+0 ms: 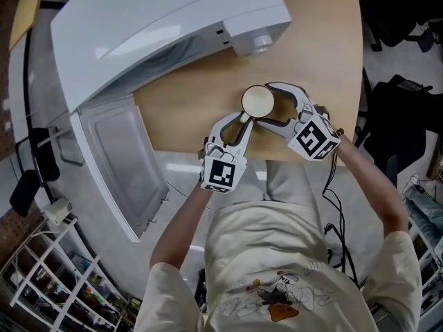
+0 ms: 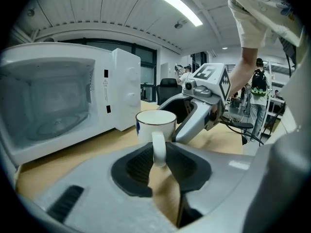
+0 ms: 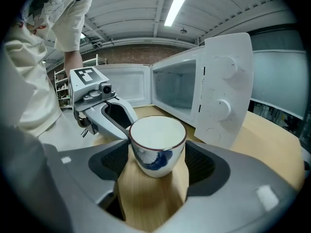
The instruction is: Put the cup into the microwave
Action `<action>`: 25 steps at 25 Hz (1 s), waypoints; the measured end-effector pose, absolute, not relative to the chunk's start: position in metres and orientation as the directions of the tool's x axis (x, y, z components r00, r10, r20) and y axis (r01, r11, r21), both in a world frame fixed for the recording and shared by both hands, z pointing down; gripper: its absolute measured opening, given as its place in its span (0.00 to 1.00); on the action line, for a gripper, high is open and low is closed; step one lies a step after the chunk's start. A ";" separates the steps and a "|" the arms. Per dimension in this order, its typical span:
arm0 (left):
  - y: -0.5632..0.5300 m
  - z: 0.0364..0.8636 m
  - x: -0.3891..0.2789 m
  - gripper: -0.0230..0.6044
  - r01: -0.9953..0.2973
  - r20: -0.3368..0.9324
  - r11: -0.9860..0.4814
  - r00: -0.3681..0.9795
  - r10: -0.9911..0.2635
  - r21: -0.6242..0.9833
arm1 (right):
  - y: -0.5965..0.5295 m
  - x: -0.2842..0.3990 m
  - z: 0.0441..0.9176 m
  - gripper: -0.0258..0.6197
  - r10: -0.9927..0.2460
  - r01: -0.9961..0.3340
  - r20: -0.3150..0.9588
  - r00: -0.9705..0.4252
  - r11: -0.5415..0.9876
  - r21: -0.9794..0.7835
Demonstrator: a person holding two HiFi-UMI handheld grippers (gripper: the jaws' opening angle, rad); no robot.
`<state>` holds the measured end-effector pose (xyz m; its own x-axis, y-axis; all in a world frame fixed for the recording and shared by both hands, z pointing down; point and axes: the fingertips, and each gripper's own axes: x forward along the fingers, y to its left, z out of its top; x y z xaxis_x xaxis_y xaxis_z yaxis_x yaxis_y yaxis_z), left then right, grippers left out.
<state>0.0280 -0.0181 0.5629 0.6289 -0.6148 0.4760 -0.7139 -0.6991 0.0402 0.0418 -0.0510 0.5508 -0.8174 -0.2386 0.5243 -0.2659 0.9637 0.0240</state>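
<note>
Step in hand: taking hold of the cup (image 1: 257,101); it has not yet gone in.
Cup: on the wooden table (image 1: 325,54) just in front of the microwave (image 1: 159,26), whose door (image 1: 118,164) hangs wide open.
Left gripper (image 2: 159,161): jaws nipped together on the cup's handle (image 2: 159,148).
Right gripper (image 3: 156,161): jaws clasp the cup's body on both sides.
Next move: I'd say lift it level and carry it over to the open cavity (image 3: 177,89), clearing the door edge.
</note>
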 end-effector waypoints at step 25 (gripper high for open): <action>-0.048 0.490 -0.073 0.15 -0.833 0.457 -0.554 0.485 -0.746 -0.019 | -0.081 -0.063 0.480 0.57 -0.204 -0.206 0.449 -0.870 0.977 0.045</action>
<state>-0.0734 -0.0481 0.4903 0.4854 -0.7456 0.4566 -0.8325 -0.5537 -0.0191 -0.0626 -0.0809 0.4804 -0.8699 -0.2044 0.4488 -0.2064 0.9774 0.0450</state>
